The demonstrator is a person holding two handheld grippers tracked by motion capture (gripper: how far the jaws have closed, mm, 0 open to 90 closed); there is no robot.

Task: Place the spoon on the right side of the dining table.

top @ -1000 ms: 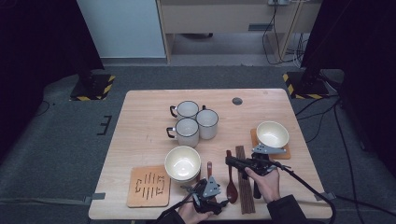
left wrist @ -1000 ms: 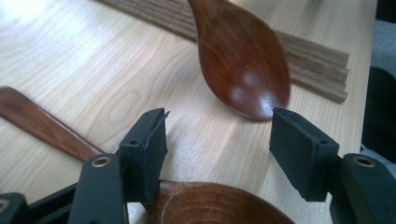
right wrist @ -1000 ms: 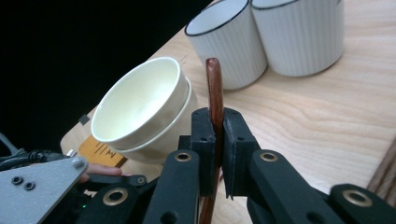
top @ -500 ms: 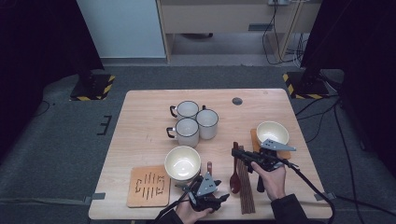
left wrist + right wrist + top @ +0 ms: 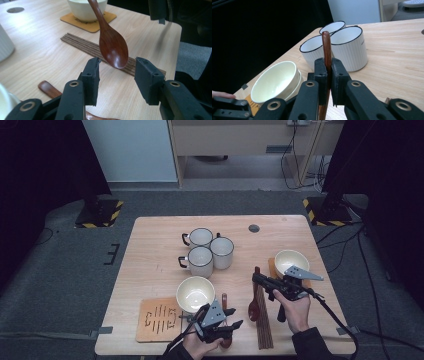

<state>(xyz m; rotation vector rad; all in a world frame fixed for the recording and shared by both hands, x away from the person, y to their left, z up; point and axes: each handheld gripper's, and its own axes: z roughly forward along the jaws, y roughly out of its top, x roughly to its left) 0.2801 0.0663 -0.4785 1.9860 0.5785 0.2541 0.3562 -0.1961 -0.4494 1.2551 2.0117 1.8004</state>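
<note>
We see the right hand-held gripper [image 5: 328, 65] clamping a wooden spoon [image 5: 110, 41]. Our left hand-held gripper [image 5: 117, 75], jaws just narrowing on nothing, sits beside an empty bowl [image 5: 195, 293].

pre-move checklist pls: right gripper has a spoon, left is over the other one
1. Right gripper clamped on its wooden spoon: ok, jaws pinch the handle.
2. Held spoon lifted off the table: ok, its bowl hangs above the chopsticks.
3. Left gripper gripping anything: not ok, its jaws have just been closing, yet nothing sits between the pads.
4. Second spoon lined up with the left gripper: not ok, it lies below and beside the jaws.
5. Near bowl free for a spoon: ok, nothing inside it.
6. Far bowl on its coaster: ok; contents cannot tell.
</note>
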